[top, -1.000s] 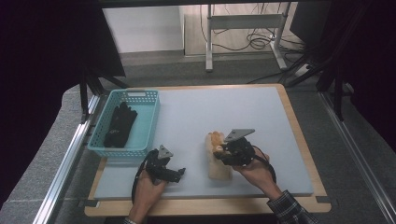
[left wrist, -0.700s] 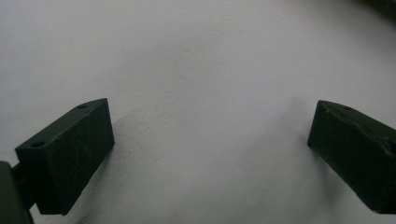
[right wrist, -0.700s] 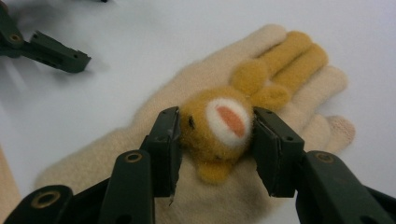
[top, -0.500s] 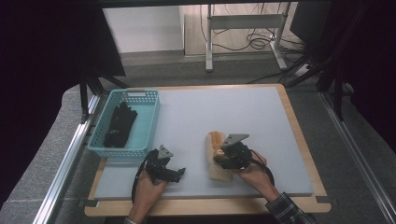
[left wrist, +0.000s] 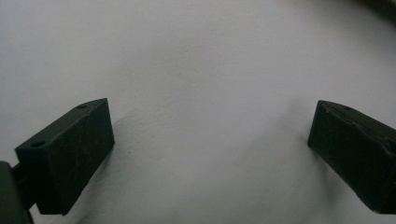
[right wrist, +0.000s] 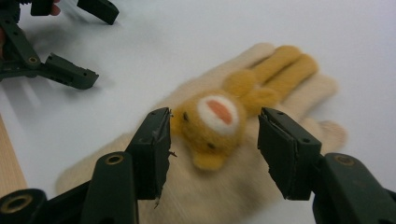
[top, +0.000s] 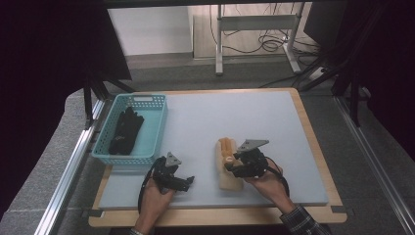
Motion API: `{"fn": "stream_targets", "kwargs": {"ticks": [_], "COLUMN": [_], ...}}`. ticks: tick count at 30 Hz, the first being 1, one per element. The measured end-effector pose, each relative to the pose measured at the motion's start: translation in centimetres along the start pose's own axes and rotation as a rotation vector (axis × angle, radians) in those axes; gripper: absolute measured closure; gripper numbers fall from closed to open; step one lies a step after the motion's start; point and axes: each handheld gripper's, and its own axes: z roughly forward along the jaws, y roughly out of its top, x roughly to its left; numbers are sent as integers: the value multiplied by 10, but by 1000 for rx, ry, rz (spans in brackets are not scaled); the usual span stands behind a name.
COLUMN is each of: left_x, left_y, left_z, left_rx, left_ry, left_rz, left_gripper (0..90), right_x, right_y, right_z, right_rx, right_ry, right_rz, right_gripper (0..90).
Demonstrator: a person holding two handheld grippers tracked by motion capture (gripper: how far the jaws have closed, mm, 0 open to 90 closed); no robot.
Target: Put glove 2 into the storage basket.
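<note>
We see the right gripper [right wrist: 212, 140] with its jaws parted, one on each side of the orange bear face sewn on a cream glove [right wrist: 243, 154]; the jaws stand just beside the face and grip nothing that we can make out. In the high view this right gripper [top: 234, 166] sits over the cream glove [top: 226, 169], which lies flat on the grey mat [top: 235, 117] near the front edge, its fingers pointing away from the person.

We see the left gripper [left wrist: 210, 149] with its jaws spread wide over bare grey surface, nothing between them. From above, the left gripper [top: 183, 182] rests low on the mat, left of the glove and apart from it, held by the left hand [top: 155, 196]. In the right gripper view it appears at the upper left, jaws also apart.

Farther out, a teal basket [top: 147, 147] stands at the mat's left edge and holds a black glove [top: 125, 130]. The mat lies on a wooden board [top: 313, 142].
</note>
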Motion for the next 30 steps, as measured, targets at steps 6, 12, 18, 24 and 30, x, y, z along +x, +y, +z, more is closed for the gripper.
{"fn": "stream_targets", "kwargs": {"ticks": [6,12,18,24,30], "left_x": [0,0,0,1,0], "left_y": [0,0,0,0,0], "left_z": [0,0,0,0,0], "left_rx": [0,0,1,4,0], "left_ry": [0,0,-1,0,0], "left_rz": [0,2,4,8,3], "left_gripper": [6,6,6,6,6], "right_x": [5,-2,-7,-11,-9], "right_y": [2,19,21,14,13], "right_z": [6,-10,2,6,-5], "right_rx": [2,33,89,55,-3], "right_ry": [-11,-42,8,30,-13], "right_rz": [-48,-135,-166,-118,120], "right_gripper": [620,647,641,487,387]}}
